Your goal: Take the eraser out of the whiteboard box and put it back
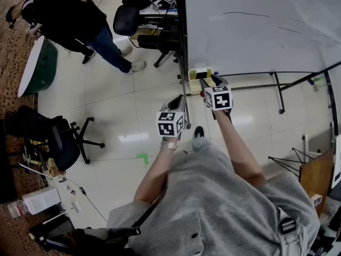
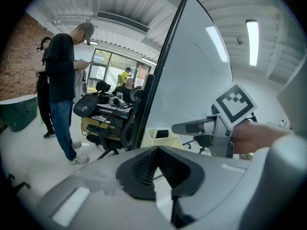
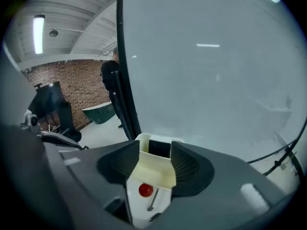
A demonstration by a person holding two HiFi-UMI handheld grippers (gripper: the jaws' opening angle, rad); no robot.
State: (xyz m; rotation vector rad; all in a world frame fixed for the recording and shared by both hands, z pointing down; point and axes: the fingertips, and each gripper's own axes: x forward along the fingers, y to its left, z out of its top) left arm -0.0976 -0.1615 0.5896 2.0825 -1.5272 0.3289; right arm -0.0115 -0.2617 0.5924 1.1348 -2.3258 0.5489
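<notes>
Two grippers are held out toward the lower left corner of the whiteboard (image 1: 256,20), where the cream whiteboard box (image 1: 193,76) hangs on the board's dark frame. The eraser (image 1: 202,74), a dark block, sits inside that box, in the far compartment against the board.

The right gripper (image 3: 155,147) is the one closer to the box. Its jaws stand apart and clamp nothing. The box's near cream wall shows in the gap between them, with the eraser just past the tips. Whether the pads touch the sides of the box I cannot tell. Nearer than that wall, a small red ball (image 3: 145,189) and a thin metal piece lie on a white surface between the jaws; whether that surface belongs to the box is unclear.

The left gripper (image 2: 158,150) hangs nearer the person and to the left of the right one, apart from the box. Its jaws are closed, tips meeting, with nothing between them. In the left gripper view the box shows just right of the board's edge, and the right gripper reaches in from the right.

At the far left of the pale floor (image 1: 122,116), a person in a dark top (image 1: 69,15) stands beside a green tub (image 1: 40,68). A black office chair (image 1: 64,140) stands nearer, also on the left.
</notes>
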